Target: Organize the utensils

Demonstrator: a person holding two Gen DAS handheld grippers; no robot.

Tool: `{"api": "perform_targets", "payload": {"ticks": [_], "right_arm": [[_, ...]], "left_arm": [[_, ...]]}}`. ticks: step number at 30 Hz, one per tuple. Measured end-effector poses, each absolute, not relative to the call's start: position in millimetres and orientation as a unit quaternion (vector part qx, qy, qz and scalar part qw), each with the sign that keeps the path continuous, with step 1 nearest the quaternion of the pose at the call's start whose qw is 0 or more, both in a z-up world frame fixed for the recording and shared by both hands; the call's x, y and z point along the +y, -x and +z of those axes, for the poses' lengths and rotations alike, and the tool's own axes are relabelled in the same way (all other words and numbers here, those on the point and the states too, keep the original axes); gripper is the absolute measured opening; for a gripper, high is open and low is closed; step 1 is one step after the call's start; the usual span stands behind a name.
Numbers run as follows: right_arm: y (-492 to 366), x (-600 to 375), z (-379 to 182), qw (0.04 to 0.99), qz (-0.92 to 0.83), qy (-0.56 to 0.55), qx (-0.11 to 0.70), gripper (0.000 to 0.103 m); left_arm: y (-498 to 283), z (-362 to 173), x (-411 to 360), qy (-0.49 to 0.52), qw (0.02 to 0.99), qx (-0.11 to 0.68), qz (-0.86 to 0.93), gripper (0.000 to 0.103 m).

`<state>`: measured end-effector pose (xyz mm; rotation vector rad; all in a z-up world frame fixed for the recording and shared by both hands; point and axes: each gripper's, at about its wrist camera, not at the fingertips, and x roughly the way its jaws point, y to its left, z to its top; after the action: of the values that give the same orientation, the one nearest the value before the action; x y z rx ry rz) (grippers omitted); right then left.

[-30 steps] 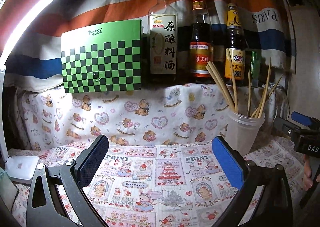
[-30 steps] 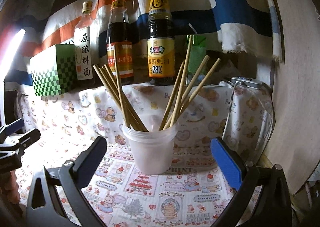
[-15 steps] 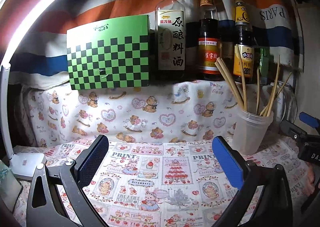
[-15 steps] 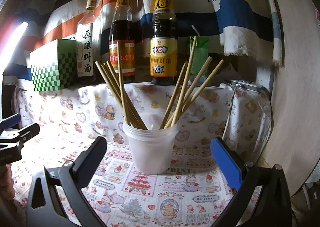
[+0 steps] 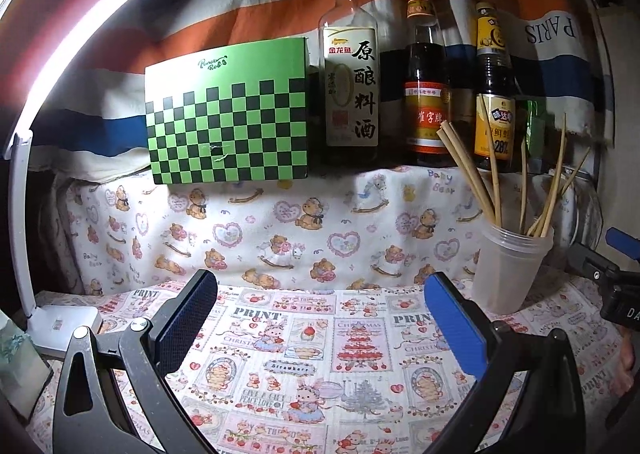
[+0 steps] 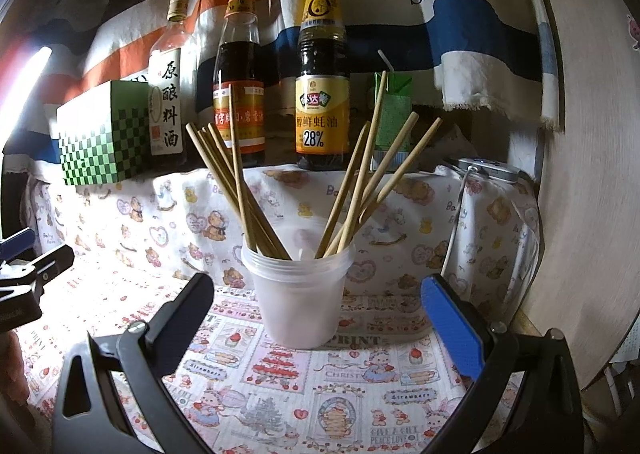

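- Striped cloth (image 5: 400, 19) in orange, white and blue hangs as backdrop; printed cartoon cloth (image 5: 320, 366) covers the desk, teddy-bear cloth (image 5: 280, 225) drapes the raised shelf front behind it.
- Far left: white desk lamp (image 5: 60, 324), lit bar arcing up the left edge of the left view.
- Green checkered box (image 5: 228, 113) stands on the shelf, left of the bottles.
- Three bottles in a row to its right: clear cooking wine bottle (image 5: 350, 77), dark bottle with red cap (image 5: 426, 81), dark oyster sauce bottle with yellow label (image 6: 322, 93).
- Small green carton (image 6: 392, 113) with a straw just right of the last bottle.
- Left tongs (image 5: 320, 318): spread apart, nothing between them, hovering over bare printed cloth, well left of the cup.
- Translucent plastic cup (image 6: 302, 294) stands upright on the desk at the right, near the shelf front.
- Wooden chopsticks (image 6: 240, 181) stand inside the cup, leaning out in two bunches, left and right.
- Right tongs (image 6: 318, 314): spread apart, empty, aimed at the cup, which sits centred ahead of the gap, not touching.
- Silver device (image 6: 486, 169) with a white cable lies on the shelf at far right.
- Pale wall panel (image 6: 592, 173) bounds the right side.
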<state>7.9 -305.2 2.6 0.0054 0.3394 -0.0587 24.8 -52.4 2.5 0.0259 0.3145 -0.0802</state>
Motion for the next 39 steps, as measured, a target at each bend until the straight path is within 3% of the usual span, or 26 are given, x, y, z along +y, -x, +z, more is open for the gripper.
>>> {"api": "perform_targets", "payload": {"ticks": [39], "right_arm": [[-9.3,-304.6,1.8,0.985,-0.028,0.001,0.170,0.103]], "left_arm": [[-26.9,1.4,-52.3,-0.013,0.987,0.159,-0.034,0.103]]}}
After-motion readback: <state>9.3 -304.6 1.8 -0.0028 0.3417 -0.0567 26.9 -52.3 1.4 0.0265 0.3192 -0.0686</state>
